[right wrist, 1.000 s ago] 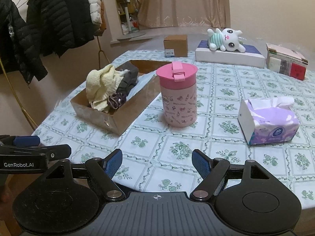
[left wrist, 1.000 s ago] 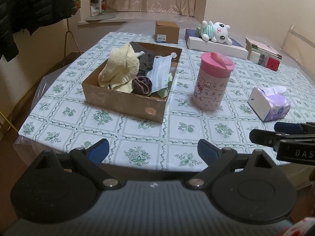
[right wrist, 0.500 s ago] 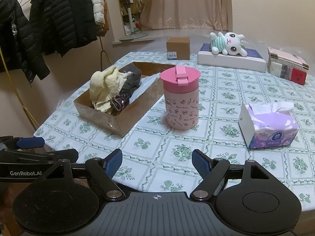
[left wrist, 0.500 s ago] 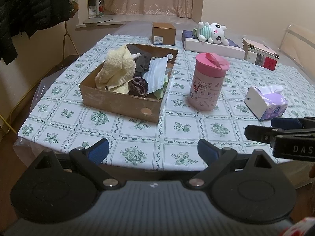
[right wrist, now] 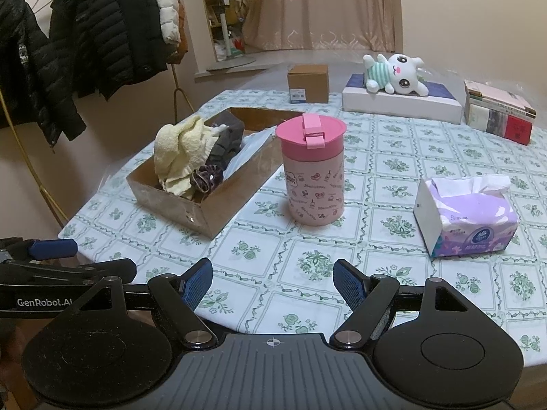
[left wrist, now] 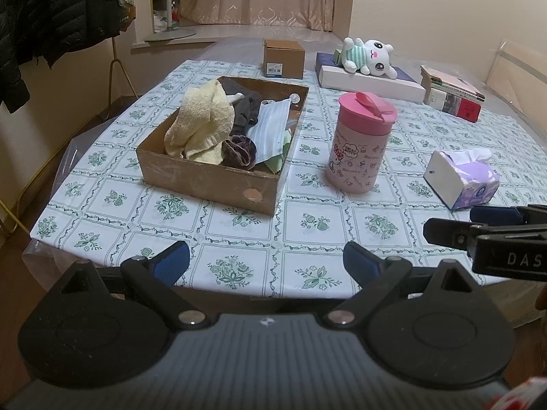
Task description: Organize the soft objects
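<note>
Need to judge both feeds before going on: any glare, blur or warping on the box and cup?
Left wrist: warm dim light, box and cup sharp, table edge bowed by the fisheye, corners dark. Right wrist: same light, faint sheen on the box's near wall, cup sharp, coats underexposed.

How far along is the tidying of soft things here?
Done: a yellow towel, dark cloth, scrunchie and face mask lie in the cardboard box. In hand: nothing; the left gripper and right gripper are open. Possibly left: the plush toy.
</note>
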